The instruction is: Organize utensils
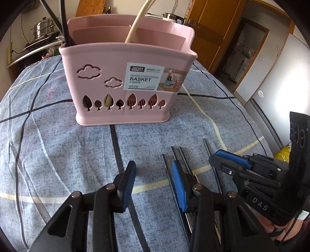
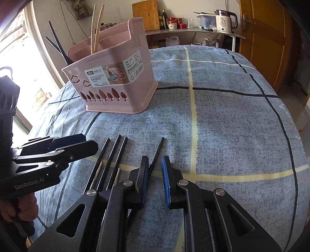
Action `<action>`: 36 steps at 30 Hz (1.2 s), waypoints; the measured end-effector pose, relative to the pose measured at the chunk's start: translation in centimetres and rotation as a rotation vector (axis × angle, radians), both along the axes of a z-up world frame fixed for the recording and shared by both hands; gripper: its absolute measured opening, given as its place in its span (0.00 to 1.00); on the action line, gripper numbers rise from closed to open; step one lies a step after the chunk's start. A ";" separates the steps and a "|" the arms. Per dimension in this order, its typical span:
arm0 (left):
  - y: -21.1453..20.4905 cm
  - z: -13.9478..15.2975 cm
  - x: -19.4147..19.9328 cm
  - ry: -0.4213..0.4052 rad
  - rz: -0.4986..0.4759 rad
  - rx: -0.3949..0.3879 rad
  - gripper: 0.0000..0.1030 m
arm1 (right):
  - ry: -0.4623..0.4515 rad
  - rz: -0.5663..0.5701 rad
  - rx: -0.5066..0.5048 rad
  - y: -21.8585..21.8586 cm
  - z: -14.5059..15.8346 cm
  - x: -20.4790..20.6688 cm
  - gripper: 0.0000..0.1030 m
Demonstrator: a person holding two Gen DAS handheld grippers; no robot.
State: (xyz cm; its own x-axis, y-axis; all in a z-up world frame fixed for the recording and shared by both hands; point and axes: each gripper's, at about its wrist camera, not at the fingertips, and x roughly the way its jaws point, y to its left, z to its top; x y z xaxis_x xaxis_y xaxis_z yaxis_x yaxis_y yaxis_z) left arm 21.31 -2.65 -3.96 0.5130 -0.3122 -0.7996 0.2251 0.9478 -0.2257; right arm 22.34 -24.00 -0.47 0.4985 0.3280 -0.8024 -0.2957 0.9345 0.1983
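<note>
Chopsticks, slim and black [image 2: 116, 155], lie side by side on a blue checked cloth [image 2: 232, 126] before a pink plastic basket [image 2: 116, 87]. Right claw [image 2: 155, 174] narrows around one stick; left claw [image 1: 153, 174] hovers half open, empty, beside them.

A blue checked cloth [image 2: 232, 120] covers the table. Beyond its far edge a shelf [image 2: 193, 31] carries a white kettle [image 2: 225, 21], bottles [image 2: 163, 18] and a cutting board [image 2: 145, 14]; a steamer pot [image 1: 43, 29] stands near a wooden door [image 2: 267, 38].

Bright daylight, blown-out window [image 2: 23, 64] glare, fisheye-warped dark corners, sharp focus
</note>
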 end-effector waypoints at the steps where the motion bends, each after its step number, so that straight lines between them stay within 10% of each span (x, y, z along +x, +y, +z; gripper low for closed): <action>1: -0.1 -0.2 0.2 0.001 0.003 0.010 0.39 | 0.000 -0.002 0.002 -0.1 0.0 0.0 0.14; 16: -3.7 -0.8 0.4 -0.058 -0.020 0.215 0.31 | 0.001 -0.008 0.007 -0.5 -0.1 0.0 0.14; 21: -1.8 -0.7 0.3 -0.054 -0.022 0.203 0.11 | 0.003 -0.012 0.003 -1.0 -0.1 0.1 0.14; 36: 4.0 -0.1 -1.2 -0.055 -0.057 0.255 0.08 | 0.024 0.038 -0.038 -2.2 -0.1 0.2 0.09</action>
State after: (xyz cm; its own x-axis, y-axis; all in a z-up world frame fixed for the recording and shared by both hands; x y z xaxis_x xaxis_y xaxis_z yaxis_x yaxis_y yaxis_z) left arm 20.08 1.35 -4.09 0.5456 -0.1341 -0.8273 0.2853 0.9579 0.0329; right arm 22.53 -26.25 -0.56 0.4668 0.3152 -0.8263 -0.3263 0.9298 0.1704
